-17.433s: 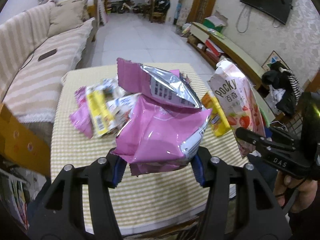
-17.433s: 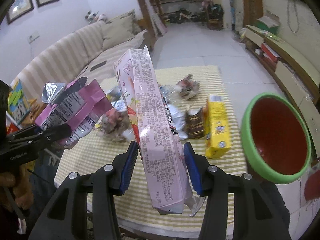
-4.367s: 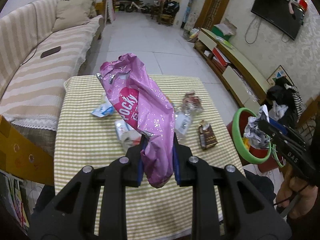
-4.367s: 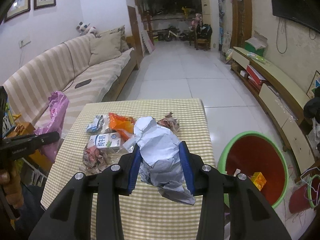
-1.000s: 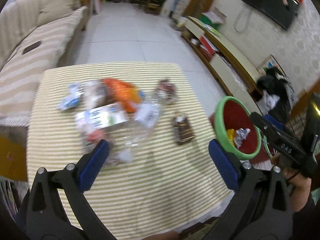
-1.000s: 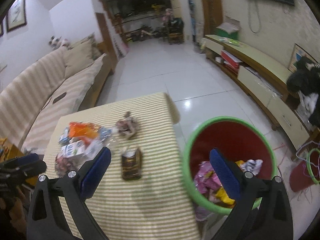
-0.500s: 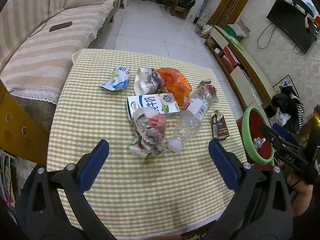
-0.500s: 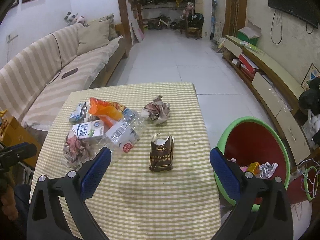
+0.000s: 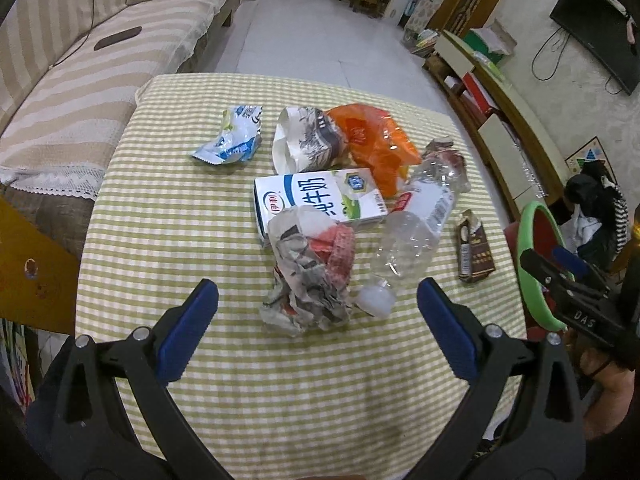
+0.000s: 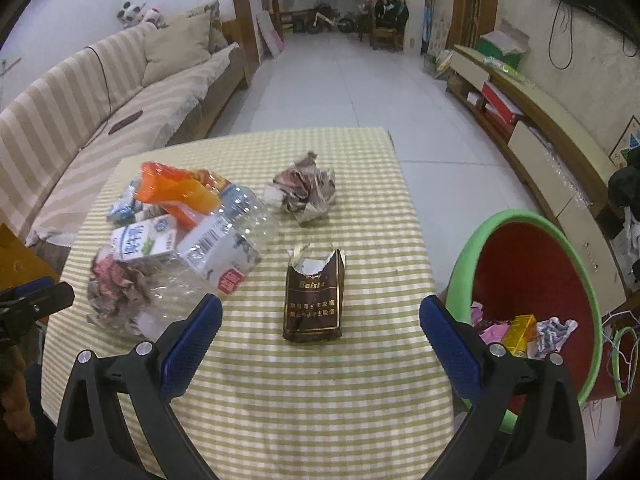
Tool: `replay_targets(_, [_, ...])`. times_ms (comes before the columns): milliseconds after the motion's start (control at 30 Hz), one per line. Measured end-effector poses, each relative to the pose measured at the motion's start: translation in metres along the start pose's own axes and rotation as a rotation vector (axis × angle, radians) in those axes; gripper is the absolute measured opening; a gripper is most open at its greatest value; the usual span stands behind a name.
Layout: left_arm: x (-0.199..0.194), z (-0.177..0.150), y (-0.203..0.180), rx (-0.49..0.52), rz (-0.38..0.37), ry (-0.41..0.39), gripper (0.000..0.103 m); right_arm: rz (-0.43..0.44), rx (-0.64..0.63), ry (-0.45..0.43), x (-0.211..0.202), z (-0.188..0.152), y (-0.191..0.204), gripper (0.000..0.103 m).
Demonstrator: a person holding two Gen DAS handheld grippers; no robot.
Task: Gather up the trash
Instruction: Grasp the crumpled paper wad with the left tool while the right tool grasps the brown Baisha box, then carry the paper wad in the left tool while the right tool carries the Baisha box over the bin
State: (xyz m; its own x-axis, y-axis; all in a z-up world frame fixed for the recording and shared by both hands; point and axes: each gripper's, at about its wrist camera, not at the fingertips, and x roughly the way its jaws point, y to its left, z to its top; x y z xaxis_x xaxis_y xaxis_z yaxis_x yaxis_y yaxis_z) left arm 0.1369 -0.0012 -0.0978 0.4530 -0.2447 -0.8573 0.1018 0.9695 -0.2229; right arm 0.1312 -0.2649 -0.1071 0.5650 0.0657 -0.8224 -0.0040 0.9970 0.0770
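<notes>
Your left tool [image 9: 318, 300] and right tool [image 10: 320, 316] both gape empty; bin [image 10: 520, 216] right of them part-filled; ahead on the table [image 10: 320, 380] remain carton [image 9: 320, 196], bottle [image 9: 416, 228], paper wads, brown packet [image 10: 314, 300], wrappers.

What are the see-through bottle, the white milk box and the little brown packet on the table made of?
The bottle looks like thin clear plastic: see-through, dented and glinting. The milk box seems to be coated paperboard: flat printed faces, sharp folded edges, slight sheen. The brown packet looks like glossy printed card with a silvery lining showing at its torn top, probably foil.
</notes>
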Motion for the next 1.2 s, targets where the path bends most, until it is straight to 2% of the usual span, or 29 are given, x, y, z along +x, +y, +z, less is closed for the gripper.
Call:
replay_targets(167, [0.021,0.004,0.006,-0.015,0.026,0.029,0.097,0.002,0.004,0.035,0.025,0.003,-0.001,0.095])
replay_targets(367, [0.042,0.006,0.014,-0.04,0.038,0.063,0.09,0.003,-0.012,0.081,0.049,0.003,0.002,0.095])
replay_targets(567, [0.056,0.007,0.015,-0.048,0.008,0.087,0.081,0.003,-0.011,0.112,0.066,0.001,0.0,0.091])
replay_targets(600, [0.058,0.007,0.013,-0.043,0.002,0.09,0.078,0.006,-0.011,0.116,0.069,0.001,-0.001,0.09])
replay_targets(633, [0.059,0.007,0.011,-0.041,-0.004,0.094,0.071,0.009,-0.014,0.12,0.071,0.001,0.0,0.089])
replay_targets(667, [0.062,0.008,0.011,-0.041,-0.007,0.1,0.066,0.012,-0.017,0.124,0.073,0.001,0.001,0.085])
replay_targets(700, [0.065,0.007,0.01,-0.041,-0.016,0.109,0.055,0.018,-0.02,0.13,0.075,0.001,0.001,0.081])
replay_targets(733, [0.066,0.006,0.007,-0.039,-0.02,0.114,0.05,0.025,-0.021,0.139,0.077,0.0,0.002,0.071])
replay_targets(767, [0.066,0.006,0.004,-0.034,-0.017,0.111,0.05,0.032,-0.021,0.145,0.078,0.0,0.002,0.06])
replay_targets(833, [0.065,0.006,0.003,-0.03,-0.017,0.103,0.045,0.036,-0.02,0.151,0.078,-0.001,0.003,0.046])
replay_targets(967, [0.063,0.008,0.003,-0.026,-0.02,0.101,0.041,0.043,-0.015,0.148,0.074,-0.002,0.002,0.044])
replay_targets(1200, [0.048,0.005,0.001,-0.011,-0.016,0.077,0.04,0.046,-0.011,0.103,0.046,0.003,0.002,0.044])
